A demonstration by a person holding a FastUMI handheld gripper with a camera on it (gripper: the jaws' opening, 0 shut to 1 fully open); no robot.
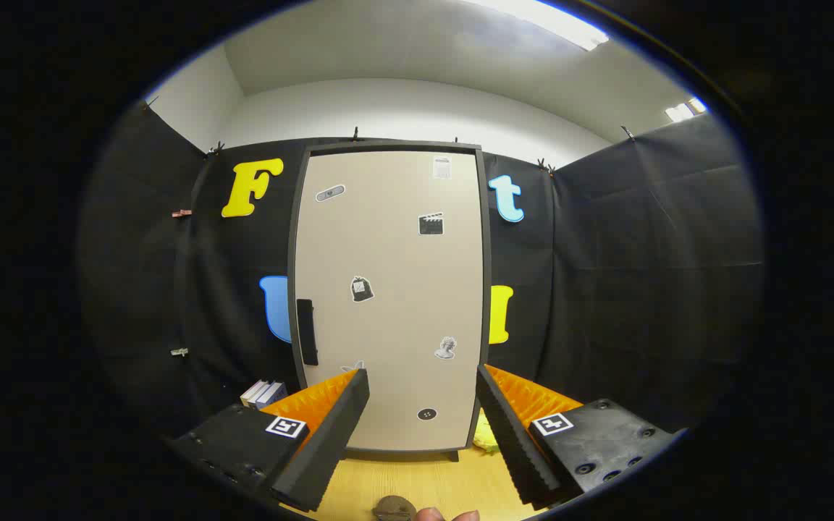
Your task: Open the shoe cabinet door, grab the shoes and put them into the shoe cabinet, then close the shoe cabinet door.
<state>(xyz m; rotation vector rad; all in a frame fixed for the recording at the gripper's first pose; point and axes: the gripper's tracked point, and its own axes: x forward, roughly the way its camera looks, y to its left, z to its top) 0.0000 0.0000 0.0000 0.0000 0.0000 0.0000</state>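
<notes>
Gripper view: shoe cabinet [391, 297] door closed, centre frame.
Tool [423, 394] held open, nothing gripped; handle [306, 331] seen centre-left.

Gripper [423, 383] level, fingers [330, 434] spread wide, holding nothing.

wooden floor [424, 481] | shoe cabinet [391, 297] standing upright | books [263, 393] left | yellow thing [484, 434] right

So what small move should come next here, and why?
Probably steer the open gripper toward the black handle on the cabinet door. The door looks shut, the fingers hold nothing, and the handle sits beyond the fingers, on the door's edge past the left one.
</notes>
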